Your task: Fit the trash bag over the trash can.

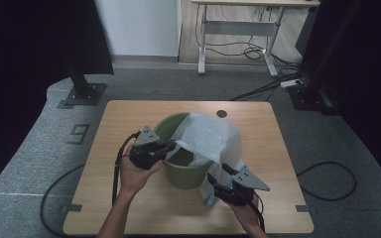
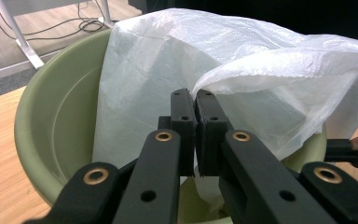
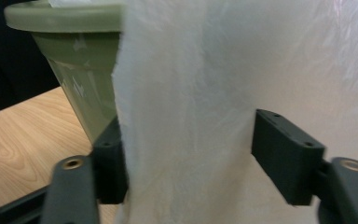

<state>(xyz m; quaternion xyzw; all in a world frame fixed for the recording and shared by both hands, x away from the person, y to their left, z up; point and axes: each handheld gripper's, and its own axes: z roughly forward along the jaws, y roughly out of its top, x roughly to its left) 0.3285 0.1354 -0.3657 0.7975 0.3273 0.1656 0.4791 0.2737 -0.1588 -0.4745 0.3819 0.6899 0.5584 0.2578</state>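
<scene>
A pale green bin (image 1: 167,125) stands mid-table with a white plastic bag (image 1: 208,136) draped over its right side and hanging down outside. My left gripper (image 1: 171,148) is at the bin's near-left rim. In the left gripper view its jaws (image 2: 196,100) are pressed together on the bag's edge (image 2: 242,51), above the bin's inner wall (image 2: 56,116). My right gripper (image 1: 217,179) is low at the bin's front right. In the right gripper view it (image 3: 196,154) stands open with the hanging bag (image 3: 191,93) between its jaws, beside the bin's outer wall (image 3: 74,46).
The wooden table (image 1: 129,198) has a cable hole (image 1: 222,113) at its far edge. Beyond it are a black stand base (image 1: 84,93), a white desk frame (image 1: 238,29) and cables on the grey floor (image 1: 327,178).
</scene>
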